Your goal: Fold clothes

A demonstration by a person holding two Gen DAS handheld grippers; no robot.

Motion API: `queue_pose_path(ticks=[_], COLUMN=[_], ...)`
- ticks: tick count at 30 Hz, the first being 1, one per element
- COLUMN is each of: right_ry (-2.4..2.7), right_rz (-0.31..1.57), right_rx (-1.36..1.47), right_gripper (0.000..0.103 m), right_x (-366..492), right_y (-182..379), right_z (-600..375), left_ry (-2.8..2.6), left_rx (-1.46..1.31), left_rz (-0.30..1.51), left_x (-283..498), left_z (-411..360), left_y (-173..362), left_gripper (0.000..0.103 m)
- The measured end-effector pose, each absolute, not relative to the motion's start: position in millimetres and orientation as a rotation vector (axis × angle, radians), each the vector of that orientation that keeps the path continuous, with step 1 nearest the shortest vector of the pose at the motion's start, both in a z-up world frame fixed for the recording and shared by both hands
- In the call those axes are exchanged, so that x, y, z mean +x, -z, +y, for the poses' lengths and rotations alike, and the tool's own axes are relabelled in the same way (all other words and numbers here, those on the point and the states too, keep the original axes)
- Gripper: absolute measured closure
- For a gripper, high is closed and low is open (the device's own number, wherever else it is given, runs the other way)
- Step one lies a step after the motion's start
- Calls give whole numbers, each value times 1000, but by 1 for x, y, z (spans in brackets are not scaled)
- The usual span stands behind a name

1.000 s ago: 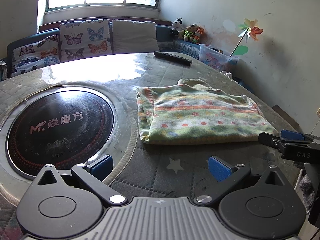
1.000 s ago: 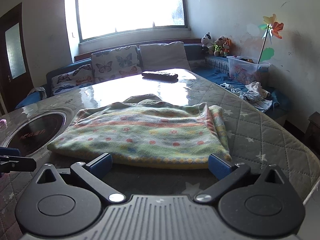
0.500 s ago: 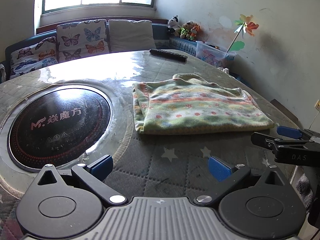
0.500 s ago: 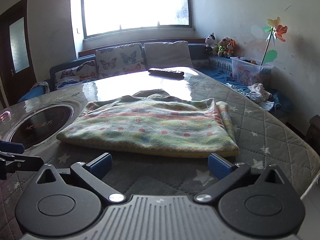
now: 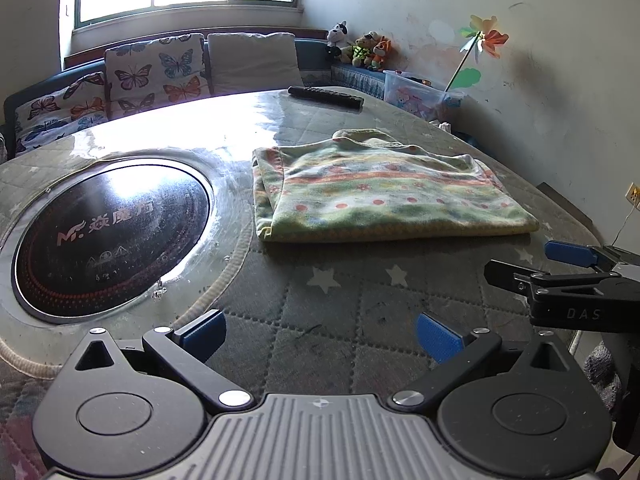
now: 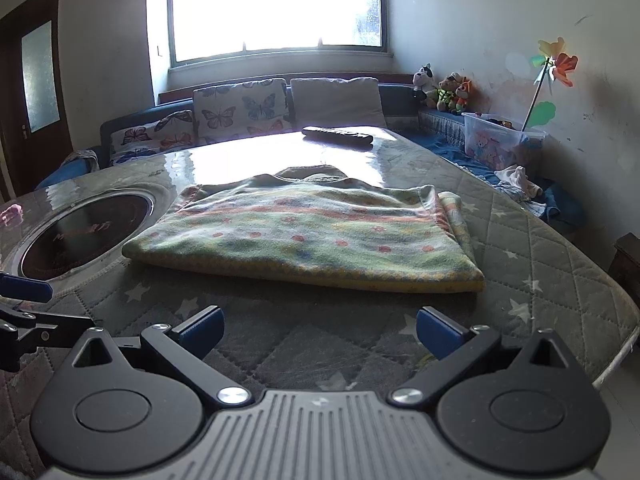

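A green, striped and dotted garment lies folded flat in a rectangle on the quilted table cover. My left gripper hovers open near the table's front edge, well short of the garment, with nothing between its blue pads. My right gripper is open too, a little back from the garment's near edge. In the left wrist view the right gripper's fingers show at the right edge. In the right wrist view the left gripper's fingers show at the left edge.
A round black induction hob is set into the table left of the garment. A black remote lies at the far edge. Beyond are a sofa with butterfly cushions, a plastic toy box and a pinwheel.
Both grippers have pulled back toward the table's near edge, so the folded garment sits farther off in both views. The garment itself has not moved.
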State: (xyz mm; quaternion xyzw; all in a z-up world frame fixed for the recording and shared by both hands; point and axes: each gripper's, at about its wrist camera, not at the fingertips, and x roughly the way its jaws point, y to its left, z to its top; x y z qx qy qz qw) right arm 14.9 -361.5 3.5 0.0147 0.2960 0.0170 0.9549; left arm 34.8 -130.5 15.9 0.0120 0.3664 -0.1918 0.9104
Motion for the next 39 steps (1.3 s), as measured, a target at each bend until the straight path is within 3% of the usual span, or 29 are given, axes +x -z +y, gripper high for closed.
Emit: queue_pose_path(ticks=[39], right_ry=[-38], right_rz=[584], right_rx=[30], right_gripper=[0], right_x=[-2], right_y=[-7], right_z=[-358], left_ry=[437], left_rx=[63], left_rz=[727], left_x=[12], left_z=[-147], left_y=[-22], left_gripper=[0])
